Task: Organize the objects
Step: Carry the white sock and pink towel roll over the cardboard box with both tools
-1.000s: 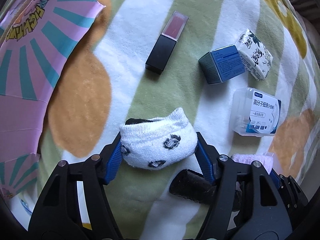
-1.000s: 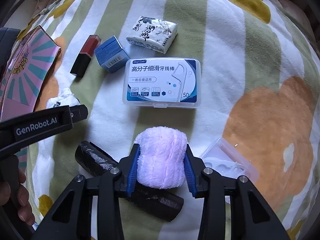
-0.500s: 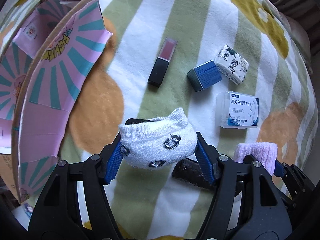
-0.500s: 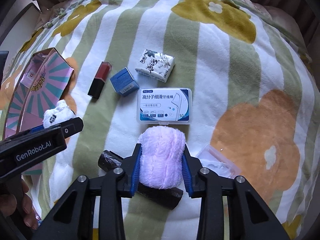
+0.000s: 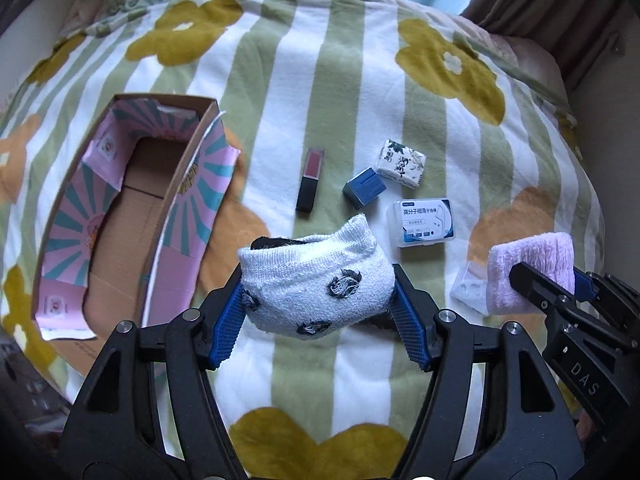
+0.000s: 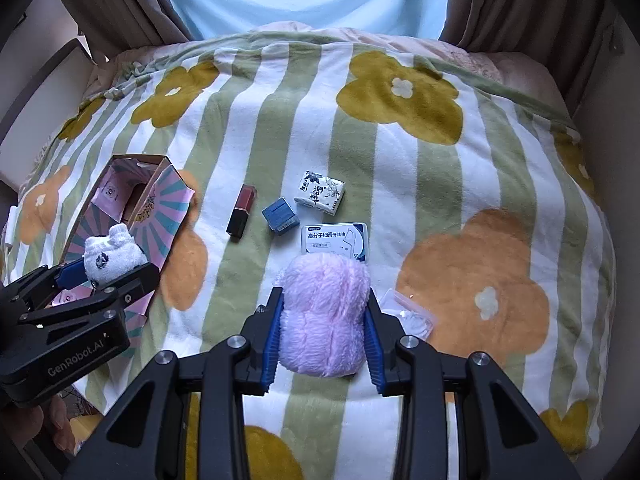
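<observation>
My left gripper (image 5: 320, 312) is shut on a rolled white sock (image 5: 316, 280) with dark spots, held high above the blanket; it also shows in the right wrist view (image 6: 110, 258). My right gripper (image 6: 324, 332) is shut on a fluffy pink roll (image 6: 324, 312), also seen at the right of the left wrist view (image 5: 528, 272). An open pink and teal cardboard box (image 5: 132, 216) lies on the left, empty inside. On the blanket lie a lipstick (image 5: 310, 180), a blue box (image 5: 364, 192), a tissue pack (image 5: 402, 162) and a floss pick case (image 5: 424, 222).
A small clear plastic case (image 6: 408, 312) lies by the right gripper. The striped flowered blanket (image 6: 400, 160) covers a bed, with curtains (image 6: 520, 8) behind and a wall at the left. A hand (image 6: 48, 420) holds the left gripper.
Both grippers have risen well above the blanket with their loads. The open box has come into full view on the left. The black roll on the blanket is now hidden.
</observation>
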Available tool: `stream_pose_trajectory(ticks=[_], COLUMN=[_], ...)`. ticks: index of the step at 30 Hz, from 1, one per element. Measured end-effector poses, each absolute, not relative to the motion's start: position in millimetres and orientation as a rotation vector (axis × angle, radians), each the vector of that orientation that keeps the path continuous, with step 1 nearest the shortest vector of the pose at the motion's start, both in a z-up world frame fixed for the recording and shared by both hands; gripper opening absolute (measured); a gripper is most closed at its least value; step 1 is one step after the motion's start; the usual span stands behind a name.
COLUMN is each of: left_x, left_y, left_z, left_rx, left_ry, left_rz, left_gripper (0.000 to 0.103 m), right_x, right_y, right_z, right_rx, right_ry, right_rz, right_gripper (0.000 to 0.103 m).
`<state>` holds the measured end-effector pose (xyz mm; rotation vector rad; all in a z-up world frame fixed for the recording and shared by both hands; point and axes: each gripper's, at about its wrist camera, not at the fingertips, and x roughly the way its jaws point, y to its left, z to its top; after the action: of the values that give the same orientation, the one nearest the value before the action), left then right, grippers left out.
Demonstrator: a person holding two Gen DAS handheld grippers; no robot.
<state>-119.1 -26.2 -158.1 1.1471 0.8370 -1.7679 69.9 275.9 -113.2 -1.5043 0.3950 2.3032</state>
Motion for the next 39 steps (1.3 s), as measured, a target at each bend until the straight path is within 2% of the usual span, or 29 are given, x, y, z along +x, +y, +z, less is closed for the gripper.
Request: stream_pose_trajectory(ticks=[7, 18, 31, 39], left_x=[-95.6, -55.3, 12.4, 65.0], left_y=[9.1, 20.4, -27.6, -77.0], left_z=[-104.5, -66.2, -49.7, -58.5], left_rx=[1.265, 1.270, 1.238, 1.260], left_ry=[0.630, 0.565, 0.558, 0.590], left_rz=[-1.995, -2.114, -2.105, -2.043], left_gripper=[0.063, 0.063, 0.063, 0.064], right_x=[105.9, 115.1, 40.3, -21.9], right_y=[246.4, 213.9, 152.0, 111.8], right_z=[-74.6, -54.8, -42.2, -51.4], right_rx=[-1.436, -1.370, -1.392, -1.449], right_ry=[0.439, 0.474, 0.379, 0.332], right_rz=[2.260, 2.223, 2.338, 2.414], right_gripper=[0.033, 0.033, 0.033, 0.033])
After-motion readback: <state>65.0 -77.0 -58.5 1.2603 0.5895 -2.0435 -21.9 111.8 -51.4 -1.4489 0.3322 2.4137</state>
